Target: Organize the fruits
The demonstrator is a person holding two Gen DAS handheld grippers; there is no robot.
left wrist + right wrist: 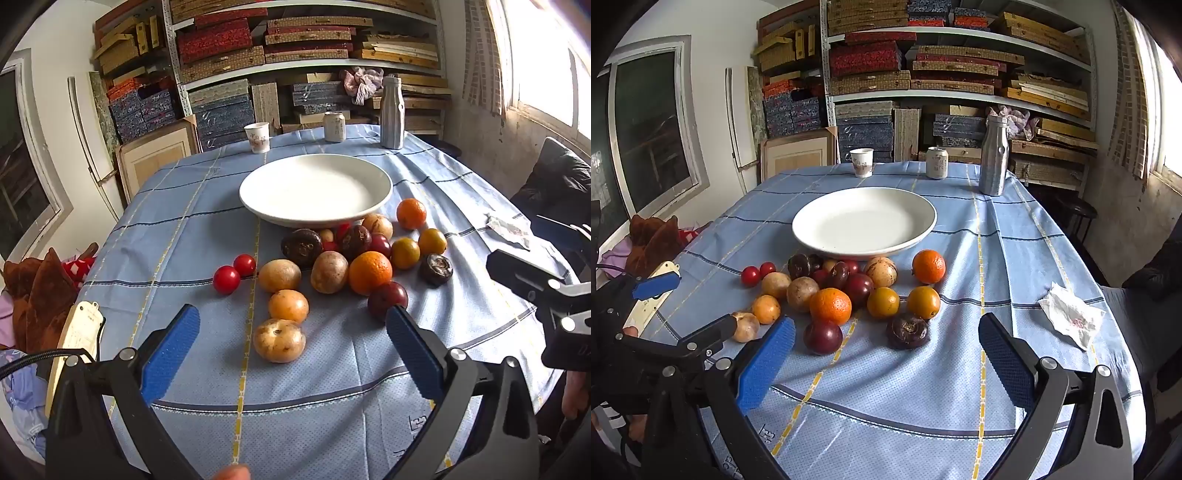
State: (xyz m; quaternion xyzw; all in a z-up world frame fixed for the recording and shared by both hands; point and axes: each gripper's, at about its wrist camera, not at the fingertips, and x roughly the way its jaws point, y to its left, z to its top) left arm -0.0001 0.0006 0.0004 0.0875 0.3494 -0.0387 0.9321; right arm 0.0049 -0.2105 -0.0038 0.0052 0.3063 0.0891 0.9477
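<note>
A white plate (pixel 280 210) (pixel 812 236) stands bare in the middle of the blue checked cloth. In front of it lies a loose pile of fruit: two oranges (pixel 370 272) (pixel 830 305), red tomatoes (pixel 226 279) (pixel 750 276), dark plums (pixel 387 298) (pixel 822 336), tan round fruits (pixel 279 339) (pixel 745 326) and a dark wrinkled fruit (pixel 907 331). My left gripper (pixel 291 343) is open above the nearest tan fruit, not touching it. My right gripper (pixel 886 354) is open over the cloth just short of the plum and wrinkled fruit. Each gripper shows at the edge of the other's view.
A paper cup (pixel 257 137) (pixel 861 161), a can (pixel 334 126) (pixel 937 162) and a metal bottle (pixel 393 112) (pixel 994 155) stand along the far edge. A crumpled tissue (pixel 1071 317) (pixel 508 229) lies at the right. Shelves of boxes rise behind the table.
</note>
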